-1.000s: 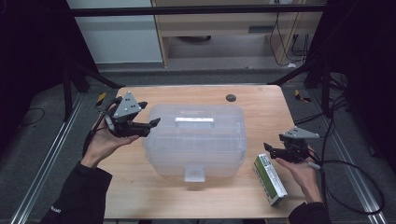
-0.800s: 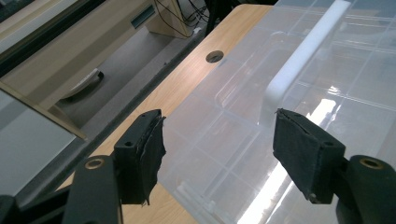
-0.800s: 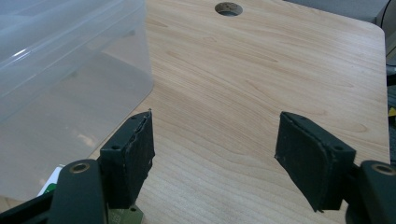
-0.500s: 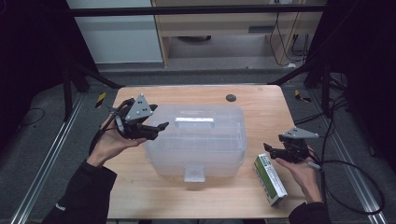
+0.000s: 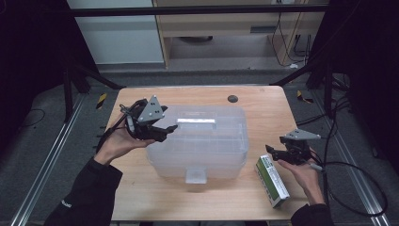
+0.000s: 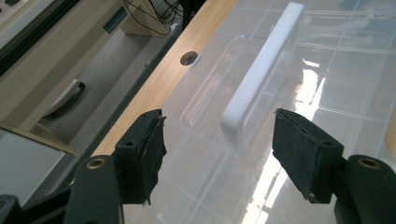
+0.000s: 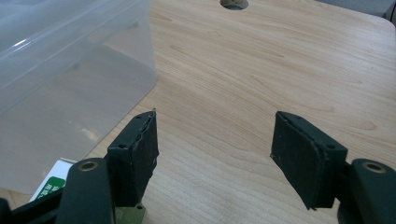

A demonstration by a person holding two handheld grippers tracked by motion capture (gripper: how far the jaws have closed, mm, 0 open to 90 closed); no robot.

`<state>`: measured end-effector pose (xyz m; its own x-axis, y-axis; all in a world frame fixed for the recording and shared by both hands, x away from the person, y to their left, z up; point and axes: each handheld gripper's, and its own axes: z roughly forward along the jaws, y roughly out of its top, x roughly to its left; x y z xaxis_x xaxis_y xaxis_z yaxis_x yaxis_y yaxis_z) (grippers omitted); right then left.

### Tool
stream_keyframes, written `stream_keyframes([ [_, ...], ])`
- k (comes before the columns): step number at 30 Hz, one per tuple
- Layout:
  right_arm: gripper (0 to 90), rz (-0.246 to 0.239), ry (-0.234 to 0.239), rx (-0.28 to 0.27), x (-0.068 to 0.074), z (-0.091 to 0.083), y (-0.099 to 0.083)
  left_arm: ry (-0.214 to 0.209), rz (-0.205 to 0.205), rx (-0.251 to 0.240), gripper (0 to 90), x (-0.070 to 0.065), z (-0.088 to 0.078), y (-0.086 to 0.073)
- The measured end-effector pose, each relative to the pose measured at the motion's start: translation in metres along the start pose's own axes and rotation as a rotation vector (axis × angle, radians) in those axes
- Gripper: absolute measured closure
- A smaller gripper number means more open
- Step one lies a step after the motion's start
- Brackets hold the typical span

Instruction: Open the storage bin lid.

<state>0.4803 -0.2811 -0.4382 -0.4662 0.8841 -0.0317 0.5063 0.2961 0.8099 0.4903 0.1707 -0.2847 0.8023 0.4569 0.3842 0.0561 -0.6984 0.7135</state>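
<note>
While the left gripper (image 5: 162, 132) hovered over the lidded clear storage box (image 5: 200, 141) at table centre, its spread jaws, just narrowing, bracketed the white lid handle (image 6: 261, 77) without contact. Grasping and opening remained. Rightmost, the right gripper (image 5: 282, 151), jaws apart and empty, sat above the green-and-white carton (image 5: 272, 181).

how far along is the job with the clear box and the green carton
Nothing looks done: the clear box sits closed, the green carton lies beside it. In hand: the left tongs, open, hover at the white lid handle. The right tongs, open, wait above the carton. Opening and loading probably remain.
</note>
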Motion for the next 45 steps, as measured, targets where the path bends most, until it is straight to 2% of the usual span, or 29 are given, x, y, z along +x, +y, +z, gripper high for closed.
stream_keyframes([
  [8, 34.7, -0.001, 0.015, 0.005, 0.000, 0.001, 0.000, -0.011, 0.051, 0.019, 36.4, -0.002, 0.008, 0.008],
  [9, 35.3, -0.002, 0.018, 0.006, 0.000, 0.001, 0.000, -0.014, 0.068, 0.026, 36.9, -0.002, 0.010, 0.010],
  [14, 36.7, -0.003, 0.024, 0.006, 0.000, 0.001, 0.000, -0.025, 0.074, 0.022, 39.7, -0.003, 0.014, 0.012],
  [23, 39.0, -0.006, 0.033, 0.012, 0.001, 0.002, 0.000, -0.045, 0.119, 0.060, 45.3, -0.006, 0.027, 0.016],
  [32, 40.2, -0.006, 0.039, 0.016, 0.001, 0.002, 0.000, -0.059, 0.135, 0.087, 50.5, -0.007, 0.036, 0.019],
  [33, 40.5, -0.007, 0.040, 0.017, 0.001, 0.002, 0.000, -0.074, 0.143, 0.087, 52.4, -0.008, 0.039, 0.019],
  [45, 42.4, -0.006, 0.049, 0.023, 0.002, 0.002, 0.000, -0.075, 0.204, 0.134, 63.3, -0.009, 0.050, 0.021],
])
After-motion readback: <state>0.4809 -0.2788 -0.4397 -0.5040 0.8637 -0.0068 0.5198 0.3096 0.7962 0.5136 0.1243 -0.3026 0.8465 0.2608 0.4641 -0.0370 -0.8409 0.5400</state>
